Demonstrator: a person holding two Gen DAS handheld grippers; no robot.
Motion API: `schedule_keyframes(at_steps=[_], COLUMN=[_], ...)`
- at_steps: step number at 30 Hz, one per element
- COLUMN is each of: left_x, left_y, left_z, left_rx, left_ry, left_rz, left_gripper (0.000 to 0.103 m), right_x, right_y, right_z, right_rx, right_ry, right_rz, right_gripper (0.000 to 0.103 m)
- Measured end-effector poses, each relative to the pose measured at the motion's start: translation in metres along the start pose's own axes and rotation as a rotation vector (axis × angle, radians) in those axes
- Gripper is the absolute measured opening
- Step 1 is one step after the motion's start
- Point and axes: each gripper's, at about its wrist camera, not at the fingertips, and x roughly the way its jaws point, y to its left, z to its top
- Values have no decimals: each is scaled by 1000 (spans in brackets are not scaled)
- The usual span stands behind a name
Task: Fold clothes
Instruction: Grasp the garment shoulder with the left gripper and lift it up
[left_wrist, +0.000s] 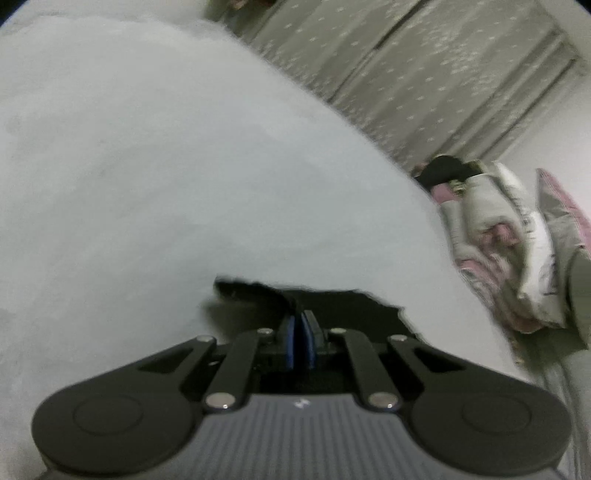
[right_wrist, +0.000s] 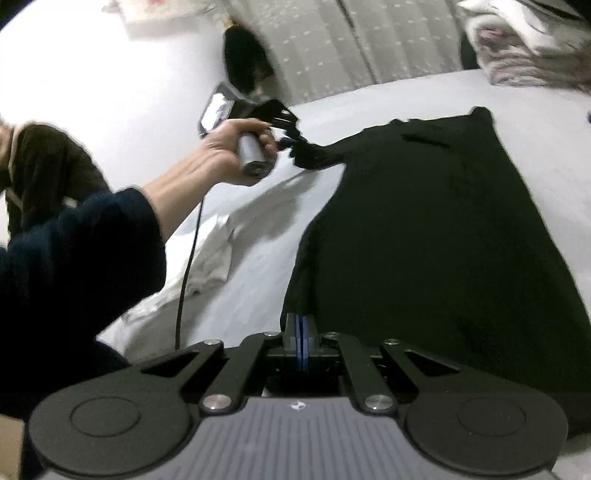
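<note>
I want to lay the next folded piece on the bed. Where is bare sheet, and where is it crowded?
Bare white sheet runs between the black garment and the patterned headboard, and a strip lies between the garment and the crumpled white cloth. It is crowded at the bedding pile and around the left gripper.

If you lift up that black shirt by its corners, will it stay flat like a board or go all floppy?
Probably floppy: the black shirt sags in a stretched point where the left gripper pinches it. It looks thin and light, lying flat on the white bed sheet. The right gripper seems shut on its hem.
</note>
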Motion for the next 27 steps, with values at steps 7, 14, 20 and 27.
schedule_keyframes(at_steps=[7, 14, 20, 27], left_x=[-8, 4, 43, 67], left_y=[-69, -141, -201, -240], left_z=[2, -11, -45, -83], left_rx=[109, 216, 344, 433], left_ry=[-30, -20, 38, 61], left_rz=[-65, -96, -65, -51], left_gripper=[6, 6, 6, 6], right_x=[-1, -16, -20, -27], right_y=[-31, -62, -78, -82], right_z=[-10, -17, -29, -39], right_rx=[225, 382, 450, 502], right_ry=[30, -33, -9, 0], right_rz=[88, 80, 87, 109], right_gripper=[4, 4, 4, 4])
